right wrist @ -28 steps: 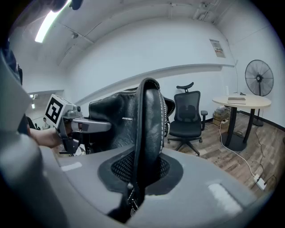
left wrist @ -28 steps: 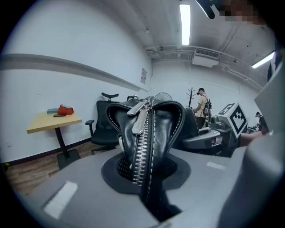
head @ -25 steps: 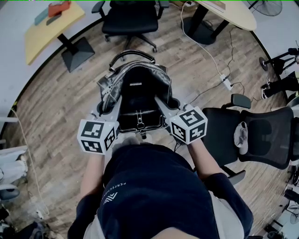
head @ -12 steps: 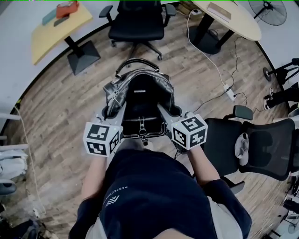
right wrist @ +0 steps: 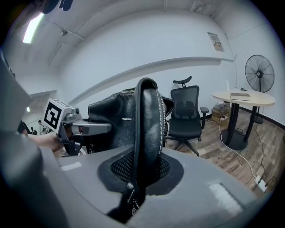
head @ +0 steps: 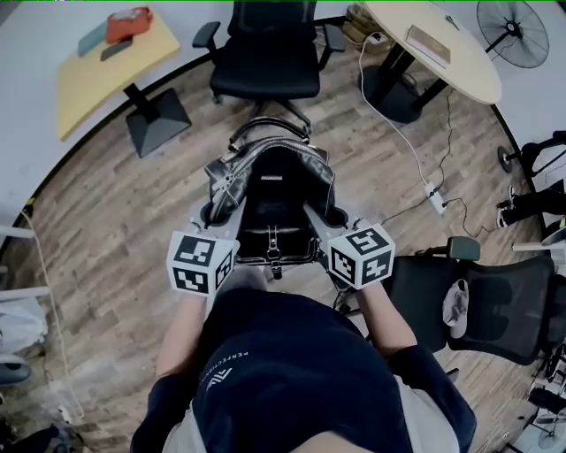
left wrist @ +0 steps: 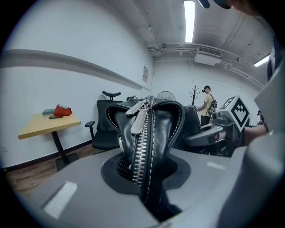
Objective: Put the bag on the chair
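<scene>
A black leather bag (head: 274,190) with silver zips hangs in the air in front of me, held from both sides. My left gripper (head: 212,212) is shut on the bag's left zipped edge (left wrist: 144,147). The right gripper (head: 329,215) is shut on the bag's right edge (right wrist: 144,133). The bag's handles (head: 265,129) point away from me. A black office chair (head: 265,53) stands just beyond the bag; it also shows behind the bag in the left gripper view (left wrist: 103,129) and the right gripper view (right wrist: 185,113).
A second black mesh chair (head: 478,296) stands close at my right. A yellow table (head: 106,57) with a red pouch (head: 128,22) is at far left, a round table (head: 438,40) and a fan (head: 522,22) at far right. A cable and power strip (head: 433,196) lie on the wood floor.
I have carried the bag forward, held in both grippers; the black office chair ahead is closer now. Both grips look unchanged.
</scene>
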`<state>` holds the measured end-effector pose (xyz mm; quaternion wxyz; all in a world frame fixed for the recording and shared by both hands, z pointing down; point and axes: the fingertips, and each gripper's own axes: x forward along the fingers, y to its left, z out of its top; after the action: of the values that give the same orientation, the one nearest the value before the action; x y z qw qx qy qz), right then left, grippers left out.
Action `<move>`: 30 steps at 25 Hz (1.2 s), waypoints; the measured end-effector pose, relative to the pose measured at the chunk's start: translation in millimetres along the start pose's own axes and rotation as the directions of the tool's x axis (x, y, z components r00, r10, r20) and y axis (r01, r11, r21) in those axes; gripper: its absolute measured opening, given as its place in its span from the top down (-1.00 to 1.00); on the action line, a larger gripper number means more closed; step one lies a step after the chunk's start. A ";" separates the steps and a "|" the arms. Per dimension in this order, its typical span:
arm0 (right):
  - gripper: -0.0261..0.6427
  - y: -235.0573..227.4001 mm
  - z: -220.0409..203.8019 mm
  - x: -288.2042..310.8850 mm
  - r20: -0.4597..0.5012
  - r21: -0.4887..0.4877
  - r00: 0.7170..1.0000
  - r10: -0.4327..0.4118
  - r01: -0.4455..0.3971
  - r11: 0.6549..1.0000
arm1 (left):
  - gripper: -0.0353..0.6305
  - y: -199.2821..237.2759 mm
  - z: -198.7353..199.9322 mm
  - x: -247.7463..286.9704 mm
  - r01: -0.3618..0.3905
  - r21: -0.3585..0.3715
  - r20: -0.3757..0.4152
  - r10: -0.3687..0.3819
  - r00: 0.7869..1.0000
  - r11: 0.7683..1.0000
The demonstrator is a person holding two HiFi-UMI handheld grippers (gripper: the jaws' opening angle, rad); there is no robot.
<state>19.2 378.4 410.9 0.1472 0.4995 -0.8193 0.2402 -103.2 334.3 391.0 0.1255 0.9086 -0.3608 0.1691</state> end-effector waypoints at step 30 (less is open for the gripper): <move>0.81 -85.4 138.2 216.8 -0.066 0.014 0.998 -0.011 0.012 1.000 | 0.65 209.4 77.1 153.7 0.013 -0.038 -0.012 -0.013 1.000 0.999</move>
<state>-4.3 108.6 420.0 0.1719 0.4972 -0.8093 0.2613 -127.9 64.8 404.1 0.1461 0.9073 -0.3574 0.1667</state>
